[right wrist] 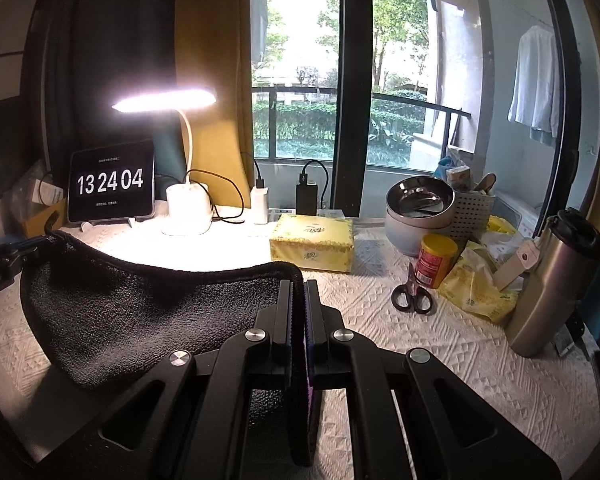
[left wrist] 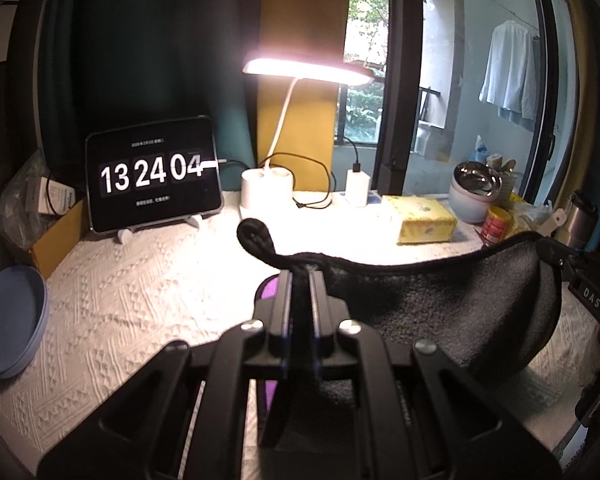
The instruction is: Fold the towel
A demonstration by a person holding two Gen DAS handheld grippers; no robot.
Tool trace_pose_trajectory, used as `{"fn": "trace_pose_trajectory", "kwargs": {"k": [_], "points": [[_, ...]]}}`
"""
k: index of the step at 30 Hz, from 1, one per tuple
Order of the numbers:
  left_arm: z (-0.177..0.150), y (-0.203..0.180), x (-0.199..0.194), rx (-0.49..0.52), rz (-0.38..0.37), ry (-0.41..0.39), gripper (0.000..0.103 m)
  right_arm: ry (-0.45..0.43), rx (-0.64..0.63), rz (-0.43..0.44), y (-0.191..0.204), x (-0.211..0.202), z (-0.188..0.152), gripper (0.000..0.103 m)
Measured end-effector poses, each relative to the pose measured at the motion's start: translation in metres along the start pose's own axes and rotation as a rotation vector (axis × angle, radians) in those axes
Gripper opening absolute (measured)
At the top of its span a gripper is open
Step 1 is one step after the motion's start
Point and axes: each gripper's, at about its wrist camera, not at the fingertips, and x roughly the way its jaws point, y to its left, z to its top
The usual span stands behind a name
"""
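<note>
The left tool (left wrist: 300,276) is clamped on one top corner of the dark towel (left wrist: 440,312), and the right tool (right wrist: 299,284) is clamped on the other. The towel hangs slack between them above the white-covered table (right wrist: 440,344), near the yellow tissue box (right wrist: 312,242).

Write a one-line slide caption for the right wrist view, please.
Right tongs shut on one corner of the dark grey terry towel, left tongs holding the other, above the white textured tablecloth.
</note>
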Motion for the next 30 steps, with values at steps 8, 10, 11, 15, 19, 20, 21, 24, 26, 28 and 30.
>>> {"fn": "trace_pose_trajectory", "kwargs": {"k": [8,10,11,15,19,20,21,24,26,28,30], "points": [[0.005,0.004,0.021,-0.003,0.0,0.008,0.008,0.015,0.007,0.003,-0.003,0.021,0.001,0.006],[0.007,0.003,0.027,0.0,-0.007,0.012,0.008,0.021,0.006,0.005,-0.003,0.027,0.0,0.006],[0.008,0.003,0.029,-0.001,-0.009,0.013,0.008,0.023,0.006,0.006,-0.003,0.029,0.001,0.006],[0.01,0.004,0.039,0.001,-0.012,0.012,0.008,0.03,0.008,0.005,-0.004,0.04,0.002,0.006],[0.011,0.006,0.05,-0.007,-0.01,0.016,0.008,0.036,0.008,0.002,-0.005,0.051,0.004,0.006],[0.011,0.008,0.053,-0.014,-0.01,0.016,0.008,0.038,0.011,0.002,-0.006,0.054,0.004,0.006],[0.011,0.009,0.055,-0.017,-0.009,0.016,0.008,0.04,0.013,0.002,-0.006,0.057,0.003,0.006],[0.011,0.012,0.065,-0.031,-0.011,0.022,0.008,0.05,0.017,-0.001,-0.007,0.065,0.004,0.006],[0.011,0.013,0.073,-0.035,-0.015,0.027,0.008,0.055,0.019,-0.001,-0.007,0.071,0.003,0.006],[0.011,0.013,0.078,-0.037,-0.019,0.028,0.008,0.061,0.019,-0.002,-0.008,0.076,0.003,0.006],[0.012,0.012,0.084,-0.036,-0.022,0.026,0.008,0.067,0.02,-0.004,-0.009,0.081,0.003,0.006]]}}
